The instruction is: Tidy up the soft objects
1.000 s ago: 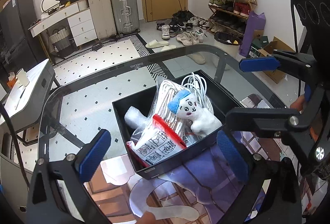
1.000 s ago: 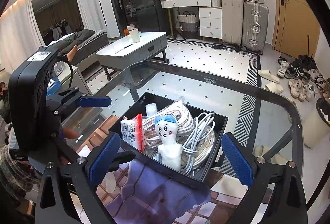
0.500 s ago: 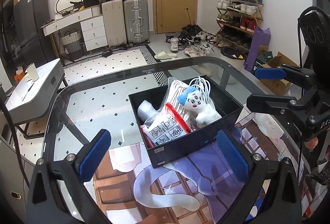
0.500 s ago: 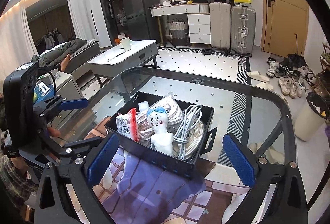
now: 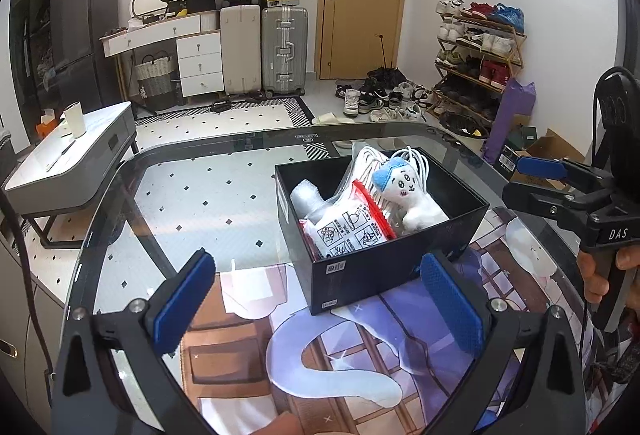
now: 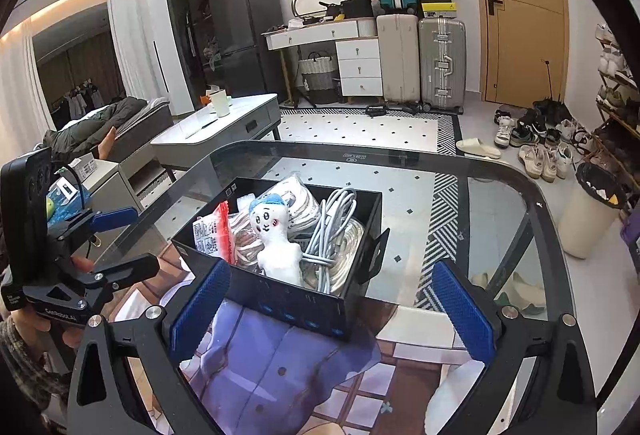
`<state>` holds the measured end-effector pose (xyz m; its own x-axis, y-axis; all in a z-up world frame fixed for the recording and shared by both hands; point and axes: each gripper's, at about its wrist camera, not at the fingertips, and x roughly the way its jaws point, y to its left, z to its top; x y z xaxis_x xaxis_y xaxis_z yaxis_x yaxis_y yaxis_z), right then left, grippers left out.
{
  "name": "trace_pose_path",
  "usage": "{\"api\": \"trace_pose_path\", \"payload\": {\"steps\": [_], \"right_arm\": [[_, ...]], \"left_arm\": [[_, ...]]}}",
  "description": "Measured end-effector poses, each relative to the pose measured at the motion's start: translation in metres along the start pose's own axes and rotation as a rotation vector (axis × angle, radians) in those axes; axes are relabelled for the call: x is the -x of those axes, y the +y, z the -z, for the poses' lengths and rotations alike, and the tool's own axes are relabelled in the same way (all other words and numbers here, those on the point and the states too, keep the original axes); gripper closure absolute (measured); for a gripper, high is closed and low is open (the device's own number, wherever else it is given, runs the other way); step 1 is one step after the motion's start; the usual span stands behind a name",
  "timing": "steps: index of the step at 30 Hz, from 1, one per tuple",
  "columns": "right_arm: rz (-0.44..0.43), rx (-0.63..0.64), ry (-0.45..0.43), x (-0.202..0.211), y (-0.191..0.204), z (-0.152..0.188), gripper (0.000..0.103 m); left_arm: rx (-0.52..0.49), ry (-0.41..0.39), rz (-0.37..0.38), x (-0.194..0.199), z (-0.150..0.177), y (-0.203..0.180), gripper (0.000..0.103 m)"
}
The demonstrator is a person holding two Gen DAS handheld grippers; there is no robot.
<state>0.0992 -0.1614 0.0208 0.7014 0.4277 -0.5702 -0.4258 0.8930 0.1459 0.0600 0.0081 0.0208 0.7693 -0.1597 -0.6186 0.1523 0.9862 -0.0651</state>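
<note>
Both sets of fingers are standing wide apart and gripping nothing: the left gripper (image 5: 316, 309) is hovering over the printed mat (image 5: 340, 347), the right gripper (image 6: 332, 305) likewise, each short of the black box (image 5: 400, 267) on the glass table (image 5: 192, 195). Inside the box are lying a white doll (image 6: 276, 239), a red-edged packet (image 5: 348, 231), bagged cords and a loose white cable (image 6: 332, 231) (all piled together). The sorting is looking nearly finished; any next move is calling for a check for stragglers.
</note>
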Motion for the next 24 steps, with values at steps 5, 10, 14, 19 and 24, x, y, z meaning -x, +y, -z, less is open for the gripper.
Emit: {"api": "trace_pose_path", "payload": {"steps": [5, 10, 14, 19, 24], "right_arm": [[0.016, -0.008, -0.015, -0.006, -0.004, 0.008, 0.001], [0.025, -0.027, -0.015, -0.014, -0.010, 0.019, 0.001], [0.034, -0.036, -0.032, -0.018, -0.013, 0.026, 0.001], [0.026, -0.041, -0.051, -0.020, -0.016, 0.032, 0.001], [0.040, -0.032, -0.065, -0.022, -0.016, 0.038, 0.001]], "left_arm": [[0.006, -0.013, -0.010, -0.005, 0.008, 0.000, 0.000], [0.021, -0.030, -0.008, -0.008, 0.013, 0.004, 0.000], [0.029, -0.047, -0.014, -0.010, 0.016, 0.006, 0.000], [0.030, -0.065, -0.024, -0.013, 0.020, 0.007, 0.000], [0.037, -0.072, -0.019, -0.015, 0.024, 0.008, 0.000]]}}
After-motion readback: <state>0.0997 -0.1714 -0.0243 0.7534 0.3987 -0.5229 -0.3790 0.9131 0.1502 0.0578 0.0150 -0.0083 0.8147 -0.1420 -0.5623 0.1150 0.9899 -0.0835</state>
